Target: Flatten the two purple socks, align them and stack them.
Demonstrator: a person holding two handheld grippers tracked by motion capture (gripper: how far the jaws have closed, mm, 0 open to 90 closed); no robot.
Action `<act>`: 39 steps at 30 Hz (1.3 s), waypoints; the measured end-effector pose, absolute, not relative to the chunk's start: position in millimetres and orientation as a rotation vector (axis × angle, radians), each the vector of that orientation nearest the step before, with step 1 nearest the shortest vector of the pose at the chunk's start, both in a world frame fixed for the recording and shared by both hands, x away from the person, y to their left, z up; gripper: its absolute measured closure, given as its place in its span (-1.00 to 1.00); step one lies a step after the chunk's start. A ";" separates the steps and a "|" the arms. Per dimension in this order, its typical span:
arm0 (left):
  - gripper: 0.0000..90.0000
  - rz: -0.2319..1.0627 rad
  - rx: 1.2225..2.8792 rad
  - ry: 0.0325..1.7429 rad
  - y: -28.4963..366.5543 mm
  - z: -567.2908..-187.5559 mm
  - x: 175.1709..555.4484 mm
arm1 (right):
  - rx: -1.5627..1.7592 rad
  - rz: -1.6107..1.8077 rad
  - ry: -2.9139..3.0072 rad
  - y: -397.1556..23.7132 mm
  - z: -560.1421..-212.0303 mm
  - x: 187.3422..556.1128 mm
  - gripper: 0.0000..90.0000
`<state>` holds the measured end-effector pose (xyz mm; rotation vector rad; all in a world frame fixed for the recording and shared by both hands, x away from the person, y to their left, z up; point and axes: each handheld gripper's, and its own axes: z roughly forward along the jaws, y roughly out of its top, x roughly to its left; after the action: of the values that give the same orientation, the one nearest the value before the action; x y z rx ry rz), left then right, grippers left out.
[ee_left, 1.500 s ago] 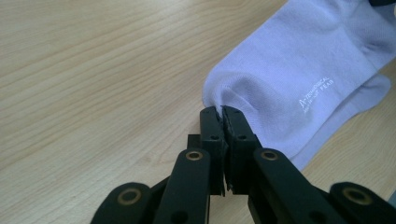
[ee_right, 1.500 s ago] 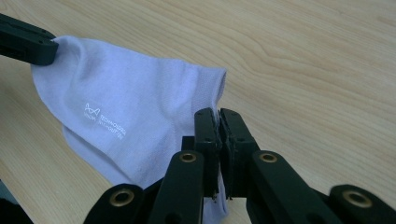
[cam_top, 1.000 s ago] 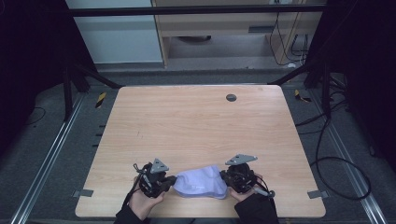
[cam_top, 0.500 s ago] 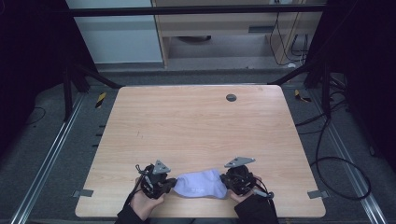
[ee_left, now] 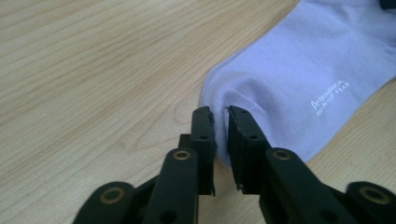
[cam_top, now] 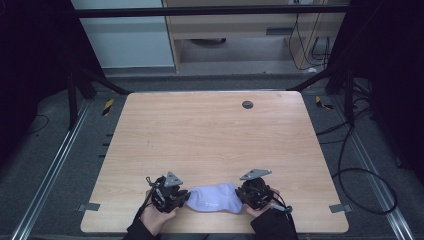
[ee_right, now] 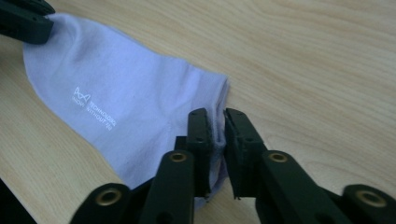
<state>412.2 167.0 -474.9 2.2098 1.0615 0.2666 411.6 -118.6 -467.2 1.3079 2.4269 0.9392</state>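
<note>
On the wooden worktop [cam_top: 215, 135], low in frame, we see the sock [cam_top: 214, 197] lying flat; the left hand-held gripper [ee_left: 220, 122] and right hand-held gripper [ee_right: 215, 123], jaws just opening, are released, yet fabric between them may snag and drag.

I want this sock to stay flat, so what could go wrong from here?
Both tools' jaws have just been opening, yet the ends of the lilac sock seem to sit between the jaws of the left tool and right tool. Backing away might snag the fabric and rumple it. It also lies by the front edge of the table, so a drag toward the person could pull it off.
</note>
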 end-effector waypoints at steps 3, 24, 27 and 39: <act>0.56 0.292 2.173 1.049 169.6 -469.6 411.4 | 1.296 0.978 2.388 -121.6 -463.7 410.8 0.68; 0.80 0.309 2.206 0.933 131.0 -487.6 411.7 | 1.160 1.030 2.506 -109.3 -487.1 409.8 0.99; 0.79 0.305 2.201 0.930 131.4 -488.3 412.4 | 1.170 0.999 2.520 -110.4 -490.6 411.2 1.00; 0.49 0.370 2.090 0.940 151.0 -472.2 416.2 | 1.177 1.157 2.392 -125.0 -473.7 412.1 0.71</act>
<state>416.2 151.0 -472.2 2.0899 0.9405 0.3704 412.1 -125.0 -473.7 1.1772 2.3915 1.1575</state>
